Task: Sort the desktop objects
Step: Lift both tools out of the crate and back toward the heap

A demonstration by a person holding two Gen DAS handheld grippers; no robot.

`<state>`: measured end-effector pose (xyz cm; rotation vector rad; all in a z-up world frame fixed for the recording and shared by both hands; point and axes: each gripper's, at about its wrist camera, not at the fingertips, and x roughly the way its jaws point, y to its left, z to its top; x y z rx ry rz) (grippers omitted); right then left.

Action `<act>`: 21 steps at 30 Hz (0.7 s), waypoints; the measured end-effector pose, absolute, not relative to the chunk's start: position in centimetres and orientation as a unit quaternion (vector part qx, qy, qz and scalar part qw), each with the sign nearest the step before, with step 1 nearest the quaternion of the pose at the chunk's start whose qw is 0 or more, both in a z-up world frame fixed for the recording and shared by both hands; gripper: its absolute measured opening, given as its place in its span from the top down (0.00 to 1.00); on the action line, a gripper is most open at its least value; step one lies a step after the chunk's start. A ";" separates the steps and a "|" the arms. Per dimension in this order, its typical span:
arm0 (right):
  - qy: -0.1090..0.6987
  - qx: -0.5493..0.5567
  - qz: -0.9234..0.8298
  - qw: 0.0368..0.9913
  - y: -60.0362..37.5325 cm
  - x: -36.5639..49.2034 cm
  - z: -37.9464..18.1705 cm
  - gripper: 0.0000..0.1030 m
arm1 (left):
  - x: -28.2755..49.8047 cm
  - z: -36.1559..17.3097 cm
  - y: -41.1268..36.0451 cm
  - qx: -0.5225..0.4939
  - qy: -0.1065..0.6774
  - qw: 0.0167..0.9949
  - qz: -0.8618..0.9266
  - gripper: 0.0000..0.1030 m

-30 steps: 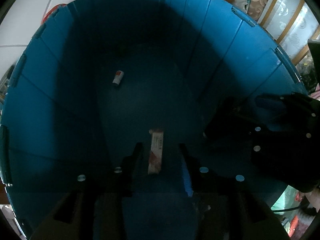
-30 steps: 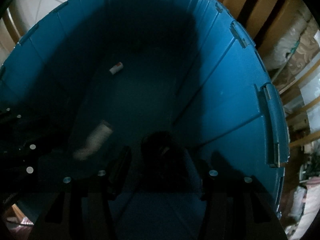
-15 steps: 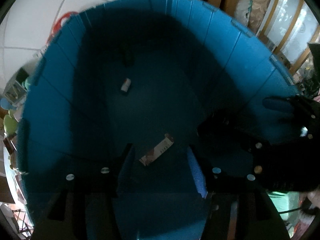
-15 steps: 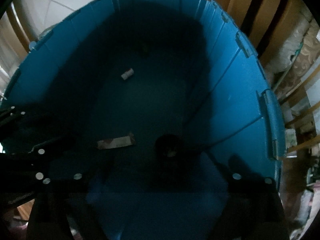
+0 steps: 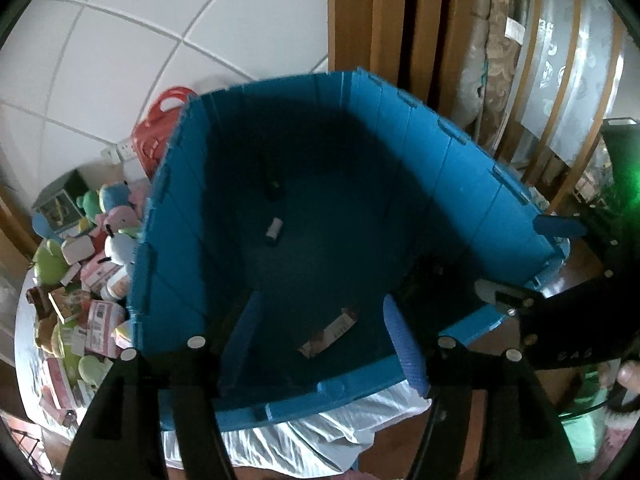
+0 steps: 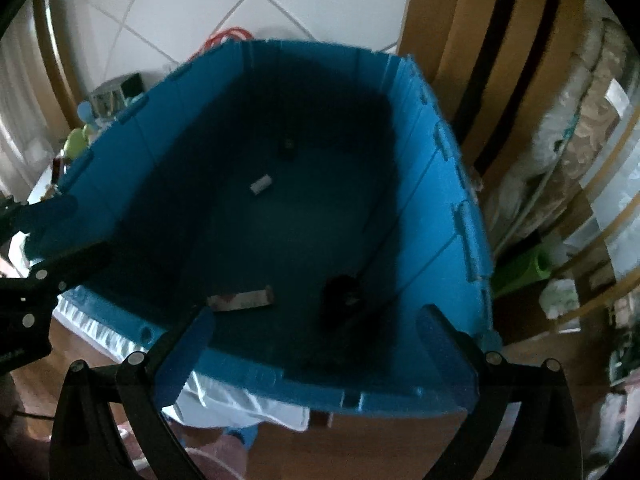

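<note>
A deep blue plastic bin (image 5: pixel 460 168) (image 6: pixel 444 208) fills both views. On its floor lie a red-and-white snack packet (image 5: pixel 330 330) (image 6: pixel 242 300), a small white tube (image 5: pixel 274 229) (image 6: pixel 261 185), a dark round object (image 6: pixel 344 292) and a small dark item at the far end (image 5: pixel 274 190) (image 6: pixel 287 145). My left gripper (image 5: pixel 320 340) is open and empty above the bin's near rim. My right gripper (image 6: pixel 316 348) is open and empty above the near rim too; it also shows at the right of the left wrist view (image 5: pixel 560 320).
A pile of plush toys, boxes and packets (image 5: pixel 84 264) lies on the table left of the bin. A red basket (image 5: pixel 160 128) stands behind it. White cloth (image 5: pixel 320 440) covers the table edge under the bin. Wooden frames and rolled bedding (image 6: pixel 560 140) stand to the right.
Both grippers have risen up and back out of the bin. The snack packet dropped from the left gripper and lies on the bin floor; the dark object lies below the right gripper.
</note>
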<state>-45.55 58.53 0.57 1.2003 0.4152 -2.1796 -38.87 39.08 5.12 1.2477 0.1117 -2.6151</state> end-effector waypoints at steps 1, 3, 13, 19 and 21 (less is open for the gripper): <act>0.154 0.450 -0.826 0.303 58.5 -45.5 0.6 0.00 | -38.7 5.3 39.1 0.421 0.036 0.123 -0.898 0.38; 0.146 0.443 -0.832 0.302 58.5 -45.2 0.5 0.00 | -38.1 5.6 38.8 0.414 0.035 0.127 -0.901 0.38; 0.128 0.413 -0.845 0.315 56.1 -42.4 2.8 0.00 | -33.8 7.7 35.8 0.365 0.051 0.150 -0.917 0.38; 0.137 0.369 -0.860 0.326 51.9 -39.0 5.0 0.00 | -29.0 9.6 32.1 0.321 0.055 0.183 -0.927 0.38; 0.142 0.349 -0.866 0.328 50.2 -37.4 5.7 0.00 | -27.3 10.0 30.9 0.306 0.056 0.196 -0.930 0.38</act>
